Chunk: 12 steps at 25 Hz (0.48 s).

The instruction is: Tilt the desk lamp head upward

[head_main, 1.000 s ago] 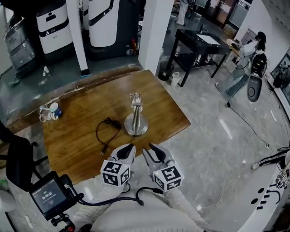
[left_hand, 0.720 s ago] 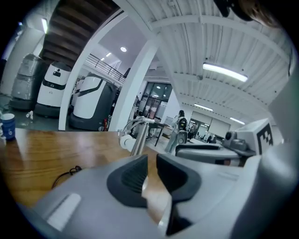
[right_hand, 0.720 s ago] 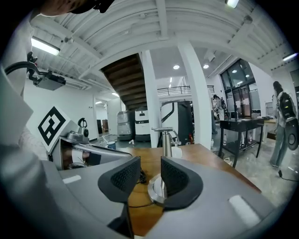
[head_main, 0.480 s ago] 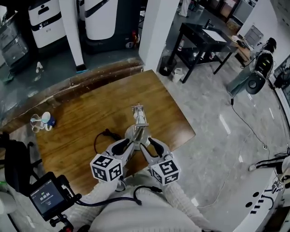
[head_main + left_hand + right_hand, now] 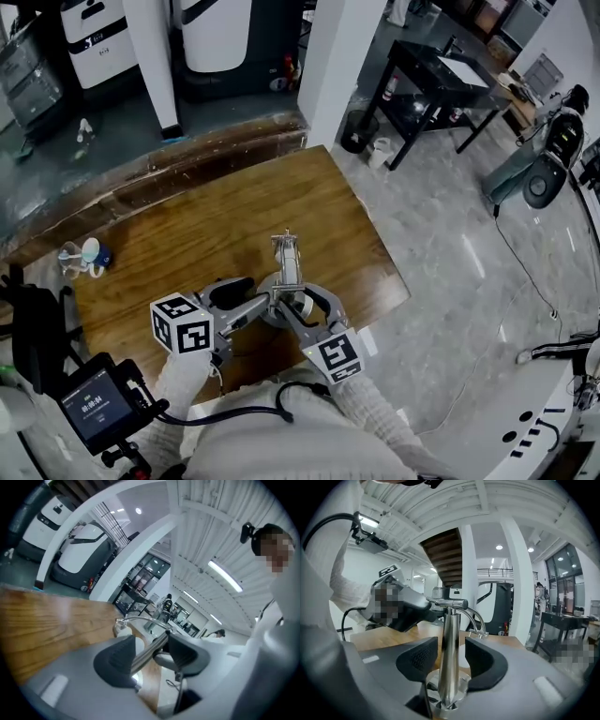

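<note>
A chrome desk lamp stands on the wooden table: round base, upright tapered stem, and a thin wire-framed head lying about level. My left gripper comes in from the left. The stem runs slantwise between its dark pads. My right gripper comes from the near side, its pads either side of the stem low down, with gaps showing. Both pairs of jaws have just been opening, and neither presses on the stem.
A small white and blue object lies at the table's left edge. The table's right corner drops off to a grey floor. Behind stand a white column, white machines and a black desk. A small screen device sits at my lower left.
Both grippers moved from the table's near edge up to the lamp. The left one swung out left and rolled. Both pairs of jaws now straddle the stem and stand wider.
</note>
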Tool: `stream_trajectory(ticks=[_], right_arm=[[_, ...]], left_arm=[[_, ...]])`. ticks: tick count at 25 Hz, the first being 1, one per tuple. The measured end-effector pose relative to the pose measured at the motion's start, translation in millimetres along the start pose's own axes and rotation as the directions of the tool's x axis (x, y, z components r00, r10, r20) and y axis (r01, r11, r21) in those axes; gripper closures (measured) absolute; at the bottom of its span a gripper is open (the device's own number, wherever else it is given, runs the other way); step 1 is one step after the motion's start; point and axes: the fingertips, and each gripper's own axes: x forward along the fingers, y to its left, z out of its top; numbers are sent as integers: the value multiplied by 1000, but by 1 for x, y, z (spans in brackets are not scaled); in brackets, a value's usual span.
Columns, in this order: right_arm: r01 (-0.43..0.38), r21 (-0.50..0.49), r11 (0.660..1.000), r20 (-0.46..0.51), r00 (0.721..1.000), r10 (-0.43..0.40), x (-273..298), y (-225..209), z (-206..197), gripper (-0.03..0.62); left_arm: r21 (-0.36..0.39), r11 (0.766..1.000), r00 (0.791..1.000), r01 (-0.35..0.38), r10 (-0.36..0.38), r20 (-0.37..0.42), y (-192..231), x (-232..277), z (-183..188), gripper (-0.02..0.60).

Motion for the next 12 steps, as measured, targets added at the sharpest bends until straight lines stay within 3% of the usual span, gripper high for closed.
stream_trajectory(ticks=[2, 5, 8, 12], right_arm=[[-25, -18, 1000, 7, 1000, 25, 3, 1, -1, 428], [-53, -36, 998, -3, 999, 53, 6, 3, -1, 430], [-76, -57, 995, -6, 997, 76, 6, 8, -1, 430], [-91, -115, 989, -2, 996, 91, 13, 4, -10, 443]], left_arm=[[-11, 998, 998, 54, -54, -12, -1, 2, 13, 367], [-132, 982, 990, 138, -139, 6, 0, 10, 32, 365], [-304, 934, 980, 187, -200, -13, 7, 31, 30, 359], [-430, 874, 965, 226, -262, -26, 26, 66, 23, 339]])
